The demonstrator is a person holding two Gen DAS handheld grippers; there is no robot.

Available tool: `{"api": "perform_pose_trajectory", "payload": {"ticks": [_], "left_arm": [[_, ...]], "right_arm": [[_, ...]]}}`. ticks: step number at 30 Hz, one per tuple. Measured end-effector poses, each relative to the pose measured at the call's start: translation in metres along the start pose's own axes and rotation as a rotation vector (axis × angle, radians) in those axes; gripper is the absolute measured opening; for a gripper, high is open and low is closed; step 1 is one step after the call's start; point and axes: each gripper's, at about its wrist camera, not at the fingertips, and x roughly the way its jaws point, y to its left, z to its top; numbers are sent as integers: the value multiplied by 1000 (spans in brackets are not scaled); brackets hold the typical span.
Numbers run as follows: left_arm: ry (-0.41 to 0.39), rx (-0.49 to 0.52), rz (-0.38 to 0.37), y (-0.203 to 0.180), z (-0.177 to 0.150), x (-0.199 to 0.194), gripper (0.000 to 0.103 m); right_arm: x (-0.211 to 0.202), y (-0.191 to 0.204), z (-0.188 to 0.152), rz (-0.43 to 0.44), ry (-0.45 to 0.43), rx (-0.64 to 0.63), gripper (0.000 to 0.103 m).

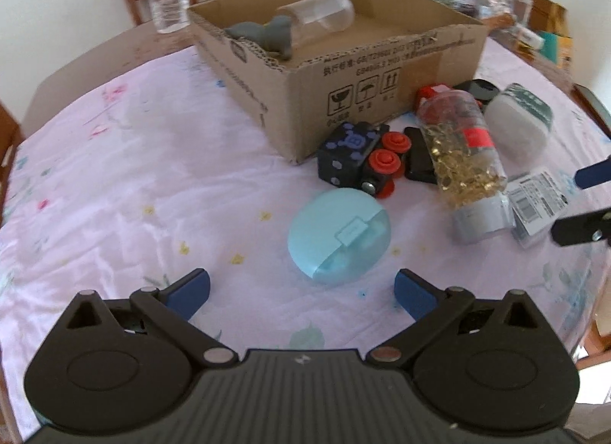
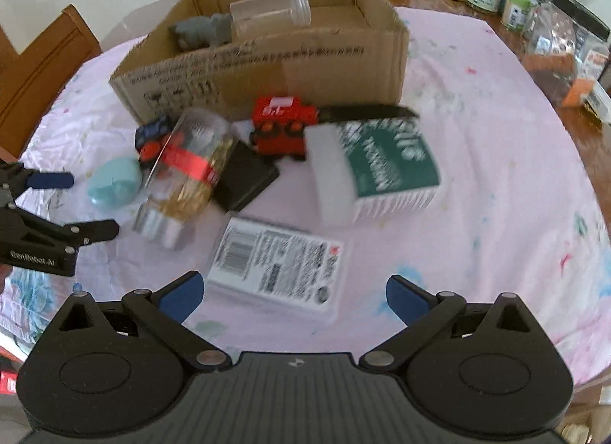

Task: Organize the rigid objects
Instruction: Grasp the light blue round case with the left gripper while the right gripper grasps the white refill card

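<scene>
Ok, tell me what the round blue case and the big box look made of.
Round blue case: looks like smooth moulded plastic, pale blue with a soft sheen and a partly see-through lid. Big box: brown corrugated cardboard, matt, its fluted torn edge showing along the top.

Matt corrugated cardboard box [image 1: 382, 73], glossy plastic case [image 1: 338, 239], creased cloth tablecloth [image 1: 133, 176]

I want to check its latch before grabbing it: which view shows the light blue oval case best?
The left wrist view: the light blue oval case lies sharp and unobstructed ahead of the open left gripper, latch tab facing the camera. The right wrist view shows it only small, blurred, partly behind the clear jar of gold pins.
</scene>
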Motion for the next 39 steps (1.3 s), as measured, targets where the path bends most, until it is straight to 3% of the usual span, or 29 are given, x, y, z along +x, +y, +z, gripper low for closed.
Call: {"api": "perform_pose_trajectory", "payload": {"ticks": [11, 23, 28, 30, 33, 39], "left_arm": [[2, 74, -59, 11, 10, 8, 103], [-37, 238, -158, 13, 39, 29, 103], [-64, 374, -171, 8, 39, 25, 102], [-47, 428, -219, 2, 36, 22, 102], [0, 451, -321, -6, 30, 21, 101], [8, 419, -346, -13, 24, 15, 100]], "right_arm": [[18, 25, -9, -155, -78, 37, 103], [17, 18, -15, -157, -107, 41, 103], [17, 18, -15, -158, -111, 40, 103], [17, 18, -16, -158, -113, 39, 103], [16, 19, -16, -158, -113, 38, 103], [15, 18, -16, -153, -115, 29, 103]]}}
